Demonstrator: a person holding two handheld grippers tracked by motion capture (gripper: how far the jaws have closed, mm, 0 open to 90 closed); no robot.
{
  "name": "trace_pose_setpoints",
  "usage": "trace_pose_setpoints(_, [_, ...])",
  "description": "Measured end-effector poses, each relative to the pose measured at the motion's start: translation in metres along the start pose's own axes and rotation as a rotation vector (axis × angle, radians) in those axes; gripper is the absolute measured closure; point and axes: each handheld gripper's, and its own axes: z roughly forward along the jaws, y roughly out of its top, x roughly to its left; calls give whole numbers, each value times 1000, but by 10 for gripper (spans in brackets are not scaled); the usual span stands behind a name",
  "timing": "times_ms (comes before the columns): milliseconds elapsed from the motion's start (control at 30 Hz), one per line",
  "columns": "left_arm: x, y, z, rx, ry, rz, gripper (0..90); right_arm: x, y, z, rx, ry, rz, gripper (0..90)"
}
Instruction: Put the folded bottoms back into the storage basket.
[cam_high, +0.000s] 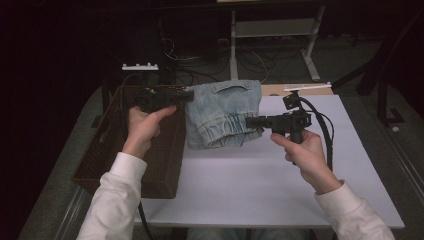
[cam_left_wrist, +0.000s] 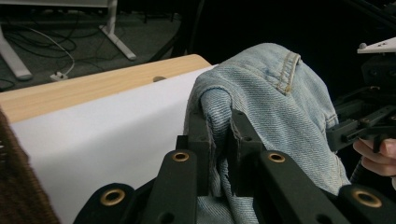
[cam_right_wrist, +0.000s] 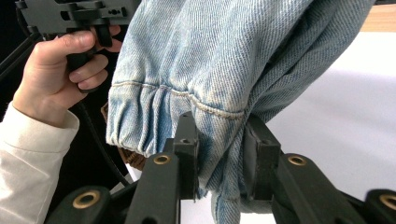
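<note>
A folded pair of pale blue denim jeans with an elastic-gathered cuff hangs in the air at the centre of the high view, just above the white tabletop and right beside the dark brown woven basket that fills the left of that frame. The left gripper has its jaws pinched nearly together on a fold at the garment's upper left edge; the left gripper view shows the cloth bunched tight between the two black jaws at lower centre. The right gripper is clamped on a thicker wad at the gathered cuff, its jaws standing a little wider, and the right gripper view shows the denim draped over them from the top of the frame. The work in hand looks like carrying the folded jeans across to the basket. To do that well, both hands should travel together at matched height so the fold stays taut and does not sag open. The hanging lower edge ought to clear the basket's near rim before any lowering. I would keep both grips firm, since heavy denim can creep out of a narrow pinch. Release is best left until the cloth rests inside the basket.
</note>
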Motion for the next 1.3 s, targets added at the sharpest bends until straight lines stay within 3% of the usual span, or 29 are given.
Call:
trace_pose_setpoints(533, [22, 18, -33, -41, 25, 9, 812, 19, 26, 32, 12, 10, -38, 697])
trace_pose_setpoints(867, [43, 14, -57, -70, 60, -11, 812, 30, 34, 63, 12, 28, -61, 697])
trace_pose_setpoints(1300, [58, 13, -87, -90, 111, -25, 812, 44, 42, 98, 17, 61, -73, 697])
